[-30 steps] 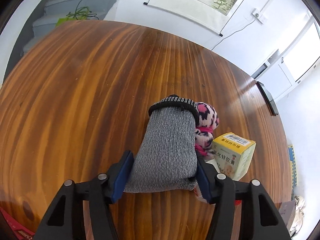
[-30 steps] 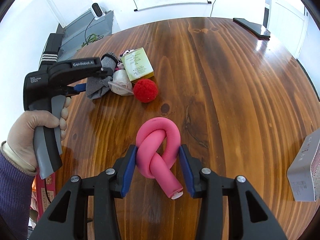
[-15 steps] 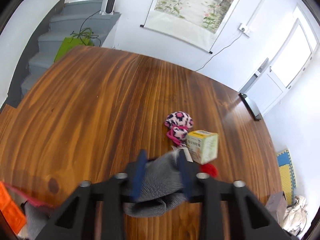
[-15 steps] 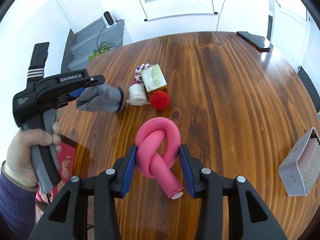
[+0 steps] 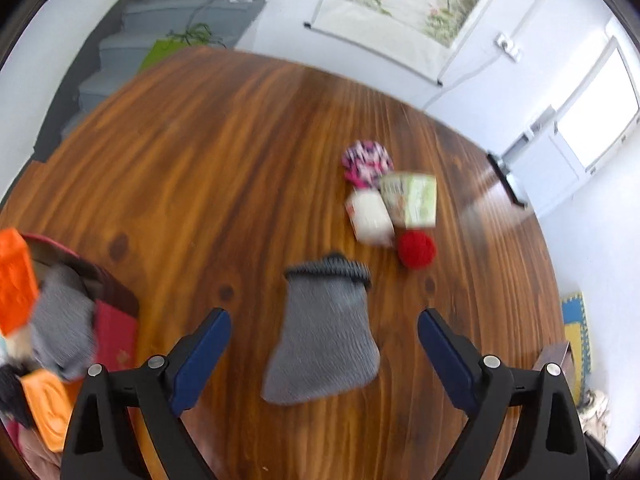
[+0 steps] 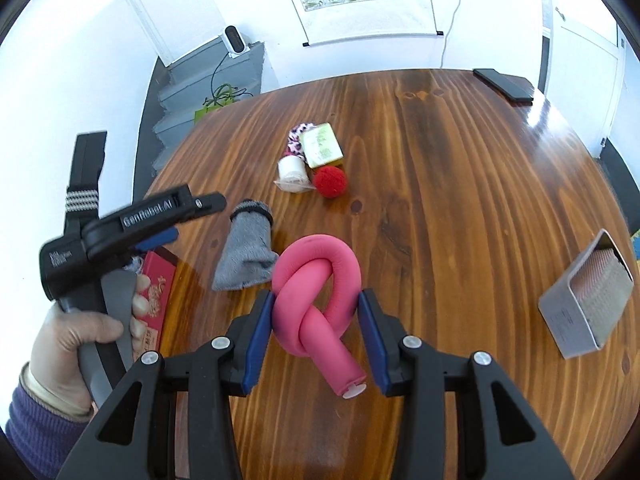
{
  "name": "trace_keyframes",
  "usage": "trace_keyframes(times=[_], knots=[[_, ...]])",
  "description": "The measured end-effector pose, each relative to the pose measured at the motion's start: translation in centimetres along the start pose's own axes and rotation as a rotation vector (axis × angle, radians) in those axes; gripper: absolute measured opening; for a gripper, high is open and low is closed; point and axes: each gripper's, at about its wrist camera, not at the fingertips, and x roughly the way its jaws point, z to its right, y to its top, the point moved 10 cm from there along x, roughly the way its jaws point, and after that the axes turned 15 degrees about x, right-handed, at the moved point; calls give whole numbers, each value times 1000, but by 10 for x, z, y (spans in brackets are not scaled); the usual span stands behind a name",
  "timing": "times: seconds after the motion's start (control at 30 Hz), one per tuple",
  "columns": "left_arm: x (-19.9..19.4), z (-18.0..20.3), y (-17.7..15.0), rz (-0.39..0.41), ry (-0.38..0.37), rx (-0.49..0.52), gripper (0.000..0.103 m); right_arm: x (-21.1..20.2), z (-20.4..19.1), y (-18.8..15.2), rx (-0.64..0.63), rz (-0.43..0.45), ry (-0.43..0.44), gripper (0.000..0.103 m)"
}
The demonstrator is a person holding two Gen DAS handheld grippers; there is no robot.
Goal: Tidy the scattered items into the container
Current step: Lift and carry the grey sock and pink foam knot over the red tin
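Now the left gripper (image 5: 324, 340) has just been opening and its jaws stand wide, with a grey sock (image 5: 322, 336) between them but touching neither pad. In the right wrist view the sock (image 6: 246, 254) is near the left edge of the wooden table (image 6: 460, 168), whether lying on it or in the air I cannot tell, just beside a red box (image 6: 158, 296) at that edge. The right gripper (image 6: 316, 328) is clamped on a knotted pink foam tube (image 6: 316, 288). Toward the middle of the table, a red ball (image 6: 330, 182), a white roll (image 6: 292, 170), a green carton (image 6: 322, 146) and a spotted pouch (image 6: 298, 140) cluster together. A grey basket (image 6: 576, 312) lies tipped near the right edge.
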Motion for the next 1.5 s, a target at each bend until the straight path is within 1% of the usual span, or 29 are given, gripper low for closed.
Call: trace_keyframes(times=[0.1, 0.2, 0.23, 0.27, 0.3, 0.37, 0.43, 0.53, 0.6, 0.67, 0.77, 0.87, 1.0, 1.13, 1.23, 1.4, 1.5], knots=[[18, 10, -8, -40, 9, 25, 96, -7, 9, -1, 7, 6, -7, 47], [40, 10, -16, -88, 47, 28, 96, -12, 19, -2, 14, 10, -15, 47], [47, 9, -19, -107, 59, 27, 94, -14, 23, -2, 16, 10, -21, 47], [53, 9, -23, -124, 64, 27, 89, -15, 27, -3, 18, 10, -26, 47], [59, 10, -27, -145, 62, 26, 71, -16, 31, -3, 20, 10, -32, 47], [59, 11, -26, -132, 82, 50, 63, -19, 40, -5, 23, 12, -45, 47], [57, 14, -27, -133, 68, 46, 55, -22, 47, -5, 29, 12, -55, 47], [47, 14, -27, -107, 76, 39, 53, -25, 50, -5, 28, 13, -54, 47], [32, 15, -26, -73, 66, 35, 53, -29, 45, -5, 16, 18, -43, 47], [15, 14, -25, -43, 76, 37, 53, -30, 38, -6, 2, 17, -28, 47], [-21, 6, -27, 17, 95, 34, 53, -31, 21, -12, -30, 7, 5, 47], [-61, -10, -31, 74, 128, 15, 53, -30, -2, -20, -72, -7, 49, 47], [-111, -42, -52, 115, 193, -18, 53, -25, -41, -36, -132, -41, 126, 47], [-146, -81, -77, 131, 248, -45, 53, -25, -78, -52, -187, -58, 179, 47], [-165, -110, -98, 129, 282, -75, 53, -25, -104, -63, -239, -68, 201, 47], [-182, -157, -122, 107, 302, -104, 53, -22, -150, -79, -295, -82, 232, 47], [-187, -176, -125, 102, 300, -94, 53, -14, -180, -92, -319, -106, 255, 47]])
